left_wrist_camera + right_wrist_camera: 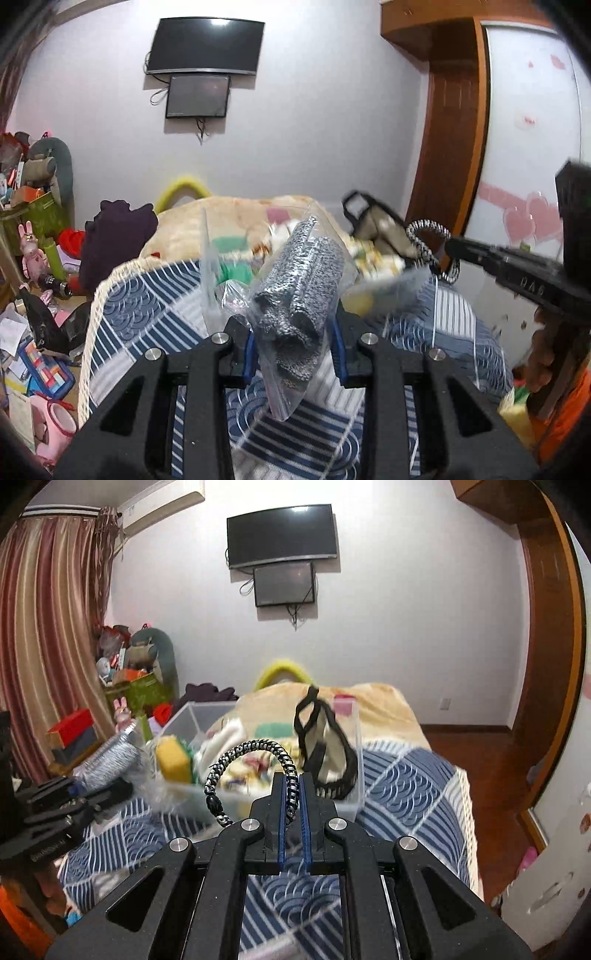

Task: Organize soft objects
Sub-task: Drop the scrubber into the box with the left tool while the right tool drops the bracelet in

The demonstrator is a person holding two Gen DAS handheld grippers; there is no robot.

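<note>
In the left wrist view, the left gripper (pixel 293 341) is nearest, and its jaws are closed on a clear plastic bag (pixel 284 354) with a grey knitted cloth (pixel 301 291) folded inside. The bag hangs between the blue pads, above the blue and white bedspread (pixel 147 314). Only this view shows the cloth clearly; in the right wrist view it is a blurred grey roll at the left edge.

In the right wrist view, the right gripper (pixel 294 794) has its jaws almost together, holding a black and white braided cord (pixel 255 747) that curves up and to the left in a loop. The left wrist view shows the same cord from the side, at the tip of the right gripper, near the box.

Just behind the cord a clear plastic box (pixel 356 771) stands on the bed. The right wrist view shows the inside of it: a yellow sponge (pixel 173 758) at the left, pale soft things in the middle that are too blurred to name, and a cream bag with black straps (pixel 325 746) at the right. Behind the box lies a yellow blanket (pixel 384 705), and two dark screens (pixel 282 535) hang on the far wall.
</note>
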